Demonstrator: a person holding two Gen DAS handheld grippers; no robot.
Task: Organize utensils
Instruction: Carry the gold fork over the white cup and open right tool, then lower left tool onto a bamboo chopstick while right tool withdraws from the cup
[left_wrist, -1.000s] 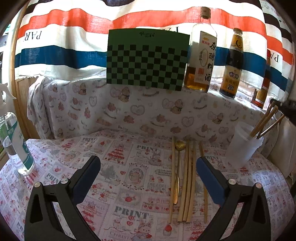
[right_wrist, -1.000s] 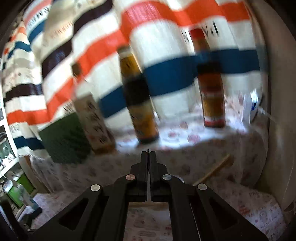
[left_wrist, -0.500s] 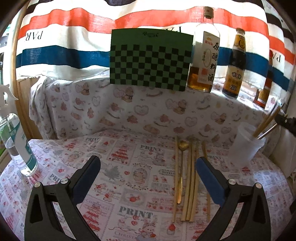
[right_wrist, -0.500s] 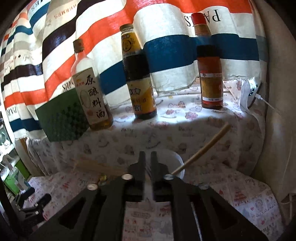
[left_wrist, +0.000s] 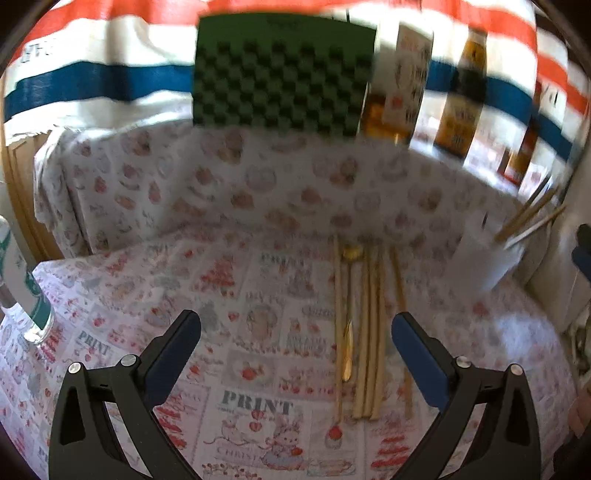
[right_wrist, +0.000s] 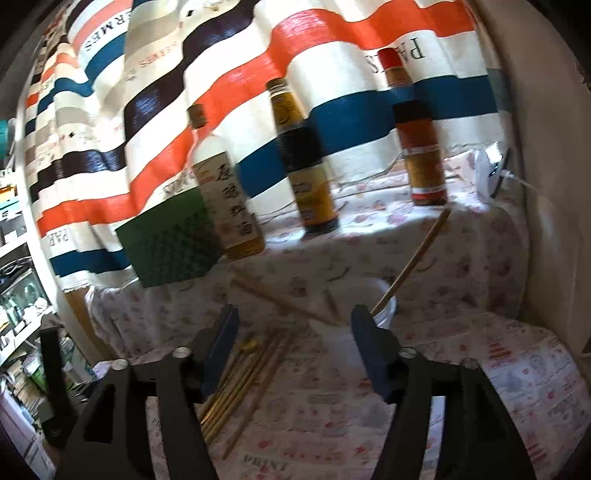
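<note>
**Both grippers spread over the utensil row**

The left gripper tilts down toward the worktop, its jaws spread wide and holding nothing; the row of chopsticks lies flat on the cloth just inside its right finger, with a gold spoon lying among them. The white cup stands to the right of that row, near the worktop's back corner, with several chopsticks leaning out of it.

The right gripper points only a little below level, toward the white cup. Its jaws have just been opening and now stand apart with nothing pressed between them; the cup sits beyond the gap, closer to the right finger. One chopstick leans out of the cup to the upper right, another lies across its rim to the left. The loose chopsticks lie left of the cup, partly behind the left finger.

The patterned cloth reads "PRINT" in front of the chopstick row. Behind the cup, on a raised ledge, stand three bottles; the left one bears a white label with Chinese characters, too blurred to read. The striped fabric behind them shows mirrored lettering, "PAR" among it. A green checkered board leans left of the bottles.
</note>
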